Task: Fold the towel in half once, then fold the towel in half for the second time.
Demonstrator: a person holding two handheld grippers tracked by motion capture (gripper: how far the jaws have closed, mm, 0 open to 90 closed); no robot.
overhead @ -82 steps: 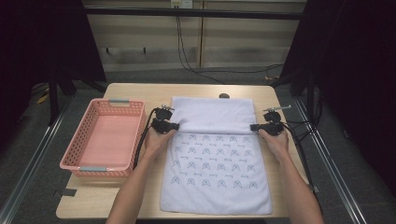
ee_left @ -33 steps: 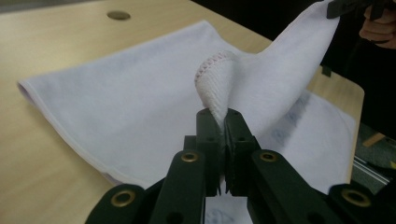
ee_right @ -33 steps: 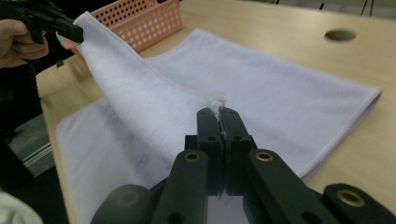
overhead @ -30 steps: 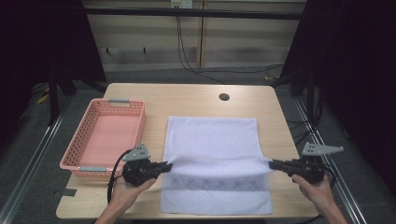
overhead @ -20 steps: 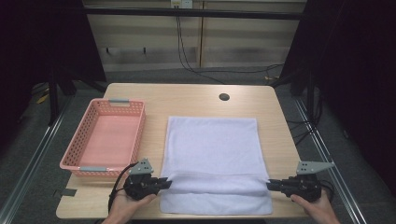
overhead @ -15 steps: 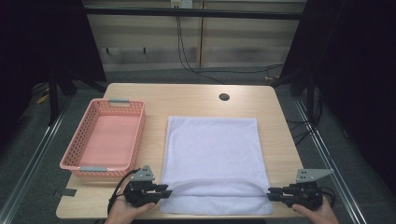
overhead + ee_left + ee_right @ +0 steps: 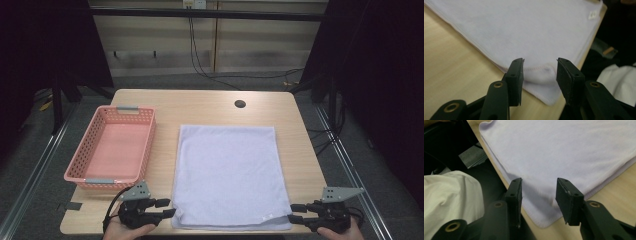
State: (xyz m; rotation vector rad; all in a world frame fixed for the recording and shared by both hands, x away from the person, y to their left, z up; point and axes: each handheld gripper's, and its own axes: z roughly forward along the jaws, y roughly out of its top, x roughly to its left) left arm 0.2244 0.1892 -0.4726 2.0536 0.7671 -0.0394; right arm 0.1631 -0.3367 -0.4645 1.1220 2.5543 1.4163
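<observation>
A pale lilac towel (image 7: 227, 175) lies folded in half on the wooden table (image 7: 210, 107), its doubled edge along the near side. My left gripper (image 7: 167, 209) rests at the towel's near left corner. In the left gripper view the left gripper (image 7: 540, 67) has just been opening, and the towel (image 7: 524, 30) corner lies loose between the jaws, with the pads clear of it. My right gripper (image 7: 295, 212) sits at the near right corner. It too has just been opening, and in the right gripper view its jaws (image 7: 539, 186) straddle the towel (image 7: 564, 150) edge without pressing on it.
A pink plastic basket (image 7: 112, 147) stands left of the towel, with nothing in it. A small round hole (image 7: 240, 104) sits in the tabletop at the back. The table's near edge runs just under both grippers. A white garment (image 7: 451, 195) shows below the edge.
Both grippers drew the towel's far edge to the near edge, doubling the towel. Their jaws were shut on the cloth then and now stand apart, with the towel lying flat.
</observation>
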